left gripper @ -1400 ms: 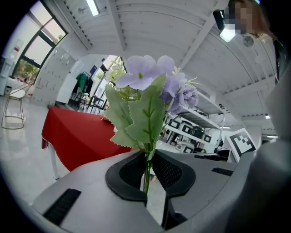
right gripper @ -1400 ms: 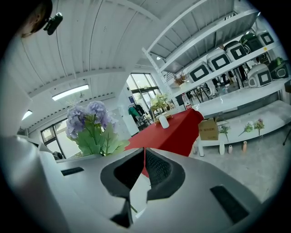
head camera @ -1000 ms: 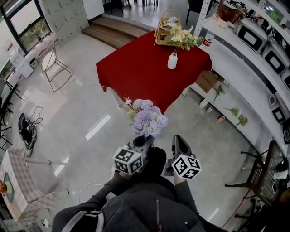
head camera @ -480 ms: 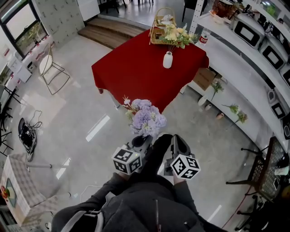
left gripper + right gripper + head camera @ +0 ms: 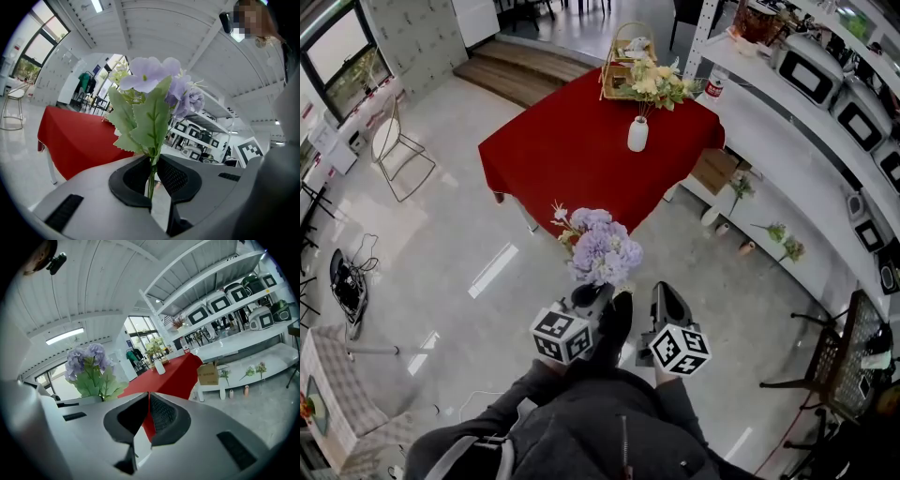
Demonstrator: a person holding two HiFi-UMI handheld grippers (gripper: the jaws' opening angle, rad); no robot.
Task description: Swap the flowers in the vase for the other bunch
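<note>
The purple bunch (image 5: 602, 248) is nowhere near the vase (image 5: 637, 134) yet. It rides upright in the left gripper (image 5: 592, 296), out over the bare floor (image 5: 469, 244) and well apart from the red-clothed counter (image 5: 562, 159). The vase stands toward the counter's far right corner, holding the yellow flowers (image 5: 652, 82), with a wicker basket (image 5: 623, 66) just behind it at the far edge.

The left jaws are closed on the thin green stem (image 5: 151, 180), low down, below the leaves (image 5: 145, 122). That looks the right place to hold it. The bunch seems light and top-heavy, artificial by the look of it, with soft heads that would crush or shed if pinched. The stem is thin enough to swivel in a loose grip. I'd take the yellow bunch the same way, by its stems just above the vase's mouth. The vase is narrow and could tip when they are pulled.

The right gripper (image 5: 666, 298) has its jaws shut on nothing.

From overhead you get the layout: bunch, counter, vase, and the shelves (image 5: 806, 141) along the right. Only the left gripper view shows the stem between the pads. The right gripper view alone looks level along the counter to the vase, and confirms its jaws are empty.
</note>
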